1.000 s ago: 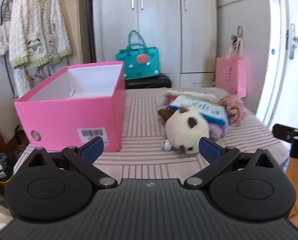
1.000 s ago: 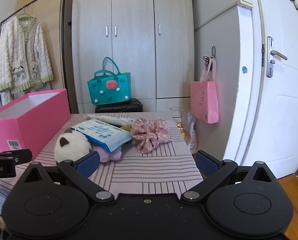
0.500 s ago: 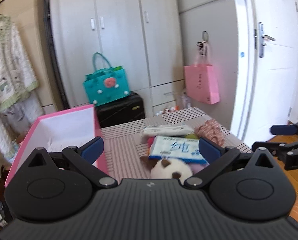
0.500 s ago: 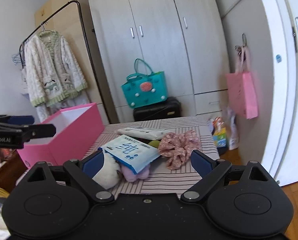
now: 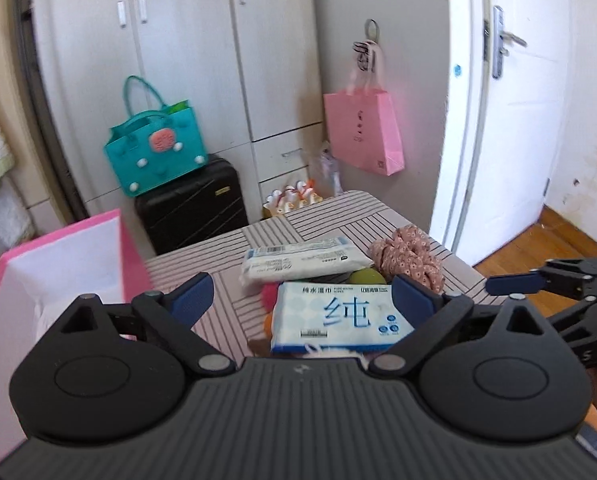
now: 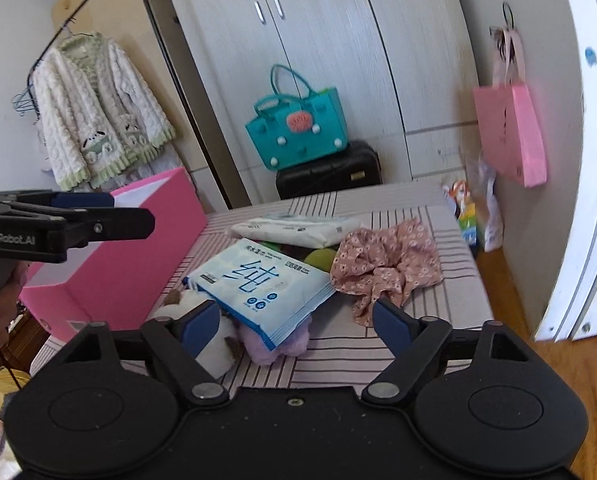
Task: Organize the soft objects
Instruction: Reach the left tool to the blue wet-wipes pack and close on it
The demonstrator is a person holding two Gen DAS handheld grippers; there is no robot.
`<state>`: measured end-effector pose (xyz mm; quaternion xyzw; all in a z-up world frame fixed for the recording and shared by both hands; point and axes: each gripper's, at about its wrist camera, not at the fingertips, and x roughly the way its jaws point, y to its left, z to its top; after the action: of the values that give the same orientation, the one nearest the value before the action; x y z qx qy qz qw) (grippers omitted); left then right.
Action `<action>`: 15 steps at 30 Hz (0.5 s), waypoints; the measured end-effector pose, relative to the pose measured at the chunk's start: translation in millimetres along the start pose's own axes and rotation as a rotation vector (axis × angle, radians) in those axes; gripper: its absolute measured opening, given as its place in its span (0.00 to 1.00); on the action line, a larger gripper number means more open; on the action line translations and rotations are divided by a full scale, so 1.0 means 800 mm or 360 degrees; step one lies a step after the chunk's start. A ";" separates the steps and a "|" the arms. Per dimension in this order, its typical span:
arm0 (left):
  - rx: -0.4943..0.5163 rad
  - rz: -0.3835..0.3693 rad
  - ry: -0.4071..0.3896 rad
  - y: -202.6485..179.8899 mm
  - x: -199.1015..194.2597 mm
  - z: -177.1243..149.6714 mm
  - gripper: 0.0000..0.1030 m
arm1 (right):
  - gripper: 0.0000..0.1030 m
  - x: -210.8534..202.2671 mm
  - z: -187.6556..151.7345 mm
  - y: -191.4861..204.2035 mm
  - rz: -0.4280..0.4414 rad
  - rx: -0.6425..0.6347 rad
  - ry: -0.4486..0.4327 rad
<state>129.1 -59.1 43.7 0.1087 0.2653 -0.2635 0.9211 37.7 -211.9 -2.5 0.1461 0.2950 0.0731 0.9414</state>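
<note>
A pile of soft things lies on the striped table [image 6: 398, 344]: a blue-and-white tissue pack [image 6: 260, 280] [image 5: 340, 316] on top, a white wipes pack [image 6: 298, 230] [image 5: 304, 260] behind it, a pink floral scrunchie [image 6: 386, 266] [image 5: 408, 256], a white plush toy [image 6: 218, 344], a purple fluffy item [image 6: 282, 346] and a green ball [image 6: 318, 258]. An open pink box [image 5: 58, 276] [image 6: 138, 260] stands at the left. My left gripper [image 5: 302, 300] is open and empty above the tissue pack. My right gripper [image 6: 296, 320] is open and empty over the pile's near edge.
A teal bag [image 5: 156, 148] sits on a black suitcase [image 5: 192, 204] behind the table. A pink paper bag [image 5: 362, 132] hangs on the wardrobe side. A white door [image 5: 506, 120] is at the right. A knitted cardigan [image 6: 94, 112] hangs on a rack at the left.
Both grippers have risen and tilted downward over the table. The left gripper has moved right, from facing the pink box to above the tissue pack. Both stay open.
</note>
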 end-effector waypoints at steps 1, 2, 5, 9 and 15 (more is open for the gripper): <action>0.0024 -0.0015 0.0004 0.000 0.006 0.002 0.92 | 0.81 0.008 0.001 -0.001 0.0007 0.0011 0.0018; 0.0051 -0.0021 0.0012 -0.001 0.014 0.005 0.91 | 0.79 0.015 0.002 -0.002 0.0013 0.0023 0.0036; 0.0141 -0.0011 0.0044 -0.007 0.031 0.008 0.84 | 0.76 0.032 0.005 -0.006 0.0041 0.0067 0.0071; 0.0166 -0.0052 0.0186 -0.010 0.057 0.010 0.73 | 0.74 0.050 0.008 -0.009 0.0073 0.0116 0.0108; 0.0081 -0.0068 0.0378 0.005 0.096 0.012 0.67 | 0.65 0.068 0.009 -0.017 0.0088 0.0182 0.0188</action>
<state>190.9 -91.7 10.4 0.1567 0.3681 -0.2751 0.8742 86.9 -214.2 -29.8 0.2031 0.3496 0.0907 0.9101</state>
